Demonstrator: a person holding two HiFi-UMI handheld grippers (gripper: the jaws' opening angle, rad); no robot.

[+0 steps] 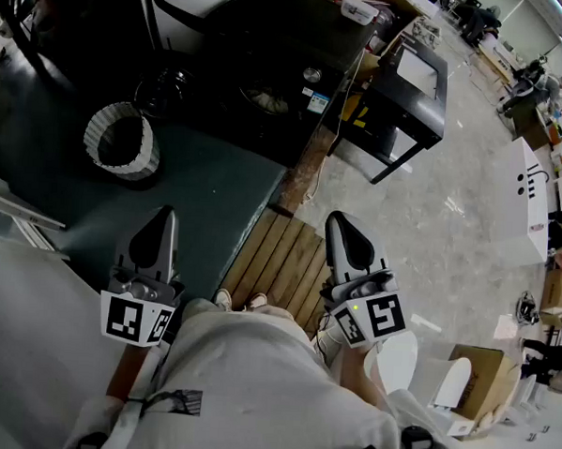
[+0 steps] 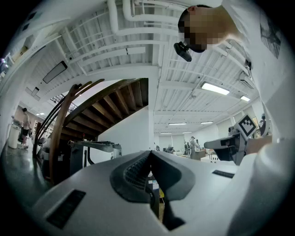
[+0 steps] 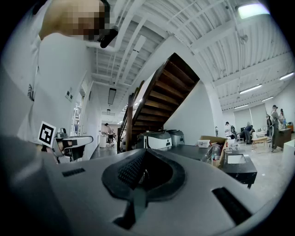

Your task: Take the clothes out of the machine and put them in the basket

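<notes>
In the head view a white-and-grey ribbed basket (image 1: 122, 142) stands on the dark floor mat (image 1: 203, 191), ahead and to the left. Behind it is a dark machine (image 1: 271, 49); a pale bundle that looks like clothes (image 1: 266, 99) shows in its front opening. My left gripper (image 1: 159, 218) and right gripper (image 1: 337, 222) are held level close to my body, well short of the basket and the machine. Both have their jaws together with nothing between them. The left gripper view (image 2: 150, 156) and right gripper view (image 3: 145, 154) show only the room beyond the closed jaws.
A wooden slat platform (image 1: 284, 261) lies under my feet. A black table (image 1: 410, 94) stands to the right of the machine. Cardboard boxes (image 1: 480, 379) sit at the lower right. A staircase (image 3: 161, 92) rises ahead, and people stand far off.
</notes>
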